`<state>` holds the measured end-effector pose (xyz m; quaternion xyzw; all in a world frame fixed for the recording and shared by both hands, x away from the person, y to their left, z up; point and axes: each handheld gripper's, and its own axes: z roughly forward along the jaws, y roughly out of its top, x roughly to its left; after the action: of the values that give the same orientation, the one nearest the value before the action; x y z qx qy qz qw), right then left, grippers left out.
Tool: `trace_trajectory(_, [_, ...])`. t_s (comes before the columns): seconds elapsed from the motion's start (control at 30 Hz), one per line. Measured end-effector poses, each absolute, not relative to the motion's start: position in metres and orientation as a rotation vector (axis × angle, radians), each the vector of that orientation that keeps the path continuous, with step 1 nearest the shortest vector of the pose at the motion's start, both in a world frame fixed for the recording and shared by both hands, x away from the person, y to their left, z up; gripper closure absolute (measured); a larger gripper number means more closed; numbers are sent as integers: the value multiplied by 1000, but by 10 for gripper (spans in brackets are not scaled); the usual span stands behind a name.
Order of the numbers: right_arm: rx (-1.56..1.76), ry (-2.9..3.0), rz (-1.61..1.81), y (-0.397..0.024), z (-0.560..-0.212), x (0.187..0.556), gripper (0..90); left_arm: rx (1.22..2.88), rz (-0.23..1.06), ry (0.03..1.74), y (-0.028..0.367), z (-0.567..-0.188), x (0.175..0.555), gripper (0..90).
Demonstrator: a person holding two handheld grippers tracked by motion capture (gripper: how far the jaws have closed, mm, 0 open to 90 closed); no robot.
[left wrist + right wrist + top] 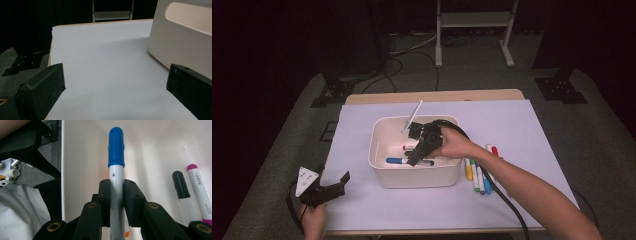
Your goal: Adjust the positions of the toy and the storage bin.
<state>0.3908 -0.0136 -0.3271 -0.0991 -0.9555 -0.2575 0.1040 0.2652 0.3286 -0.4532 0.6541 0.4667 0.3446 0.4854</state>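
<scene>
The right gripper (117, 202) is pinching a blue-capped marker (116, 157) by its white barrel, the two pads pressed flat on either side just below the cap. Gripping there, near the cap end, leaves the blue tip pointing straight ahead of the jaws toward the inner wall of the white bin (82, 157), which suggests the marker is being lowered lengthwise to lie on the bin floor rather than dropped in.

In the high view the right gripper (418, 152) hangs inside the bin (379, 165), with the marker (396, 160) reaching out from it toward the bin's left wall, low over the floor.

Already in the bin, just to the right of the gripper in its own view, lie a black-capped marker (182, 187) and a magenta-capped marker (198, 185), side by side on the floor. An orange end (127, 234) peeks out beneath the held barrel. A thin white stick (412, 116) leans on the far rim.

More markers (477, 175) wait in a loose row on the desk (522, 130), on the person's right of the bin, under the right forearm, likely the supply left to move.

The left gripper (332, 189) rests at the near left corner of the desk, its jaws spread wide with nothing between them; ahead of it to the right stands the bin's outer wall (175, 40), with its handle cut-out.
</scene>
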Motion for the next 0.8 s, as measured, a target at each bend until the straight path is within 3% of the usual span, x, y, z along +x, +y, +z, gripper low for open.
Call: trace_trajectory(0.8, [-262, -2821, -618, 7, -355, 394, 753, 1583, 831, 1138, 330, -453, 265, 6])
